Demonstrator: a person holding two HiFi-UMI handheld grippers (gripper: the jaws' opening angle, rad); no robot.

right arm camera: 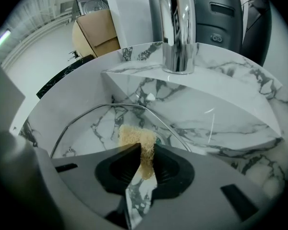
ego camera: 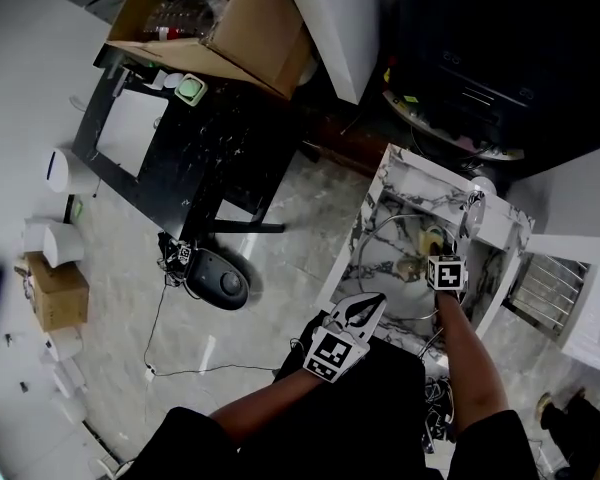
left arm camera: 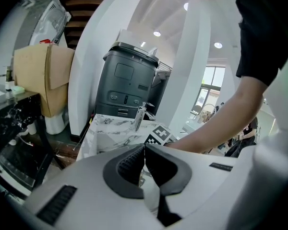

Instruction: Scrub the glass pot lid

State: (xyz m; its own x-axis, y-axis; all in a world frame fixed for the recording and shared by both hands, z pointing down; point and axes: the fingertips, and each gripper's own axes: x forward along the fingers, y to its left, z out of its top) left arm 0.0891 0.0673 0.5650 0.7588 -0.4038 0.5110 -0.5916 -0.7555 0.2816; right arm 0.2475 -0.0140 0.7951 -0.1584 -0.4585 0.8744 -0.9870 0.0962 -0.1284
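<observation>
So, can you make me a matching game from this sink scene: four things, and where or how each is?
1 left gripper
2 sponge
3 lid
4 faucet

A lying in the sink
B shut and empty
C pinched in the right gripper
D upright on the sink's back ledge

Pairs: 1-B, 2-C, 3-A, 4-D

The marble sink [ego camera: 378, 208] holds the glass pot lid [right arm camera: 93, 128] in its basin, with the chrome faucet [right arm camera: 177, 28] on the rim at 12 o'clock; seen from the head, at 10 o'clock from the sink, the black surface [ego camera: 215, 153] bears an open cardboard box [ego camera: 240, 28] and a white sheet [ego camera: 130, 128]; the floor [ego camera: 110, 248] carries a round black device [ego camera: 218, 280] and a small carton [ego camera: 58, 293].
</observation>
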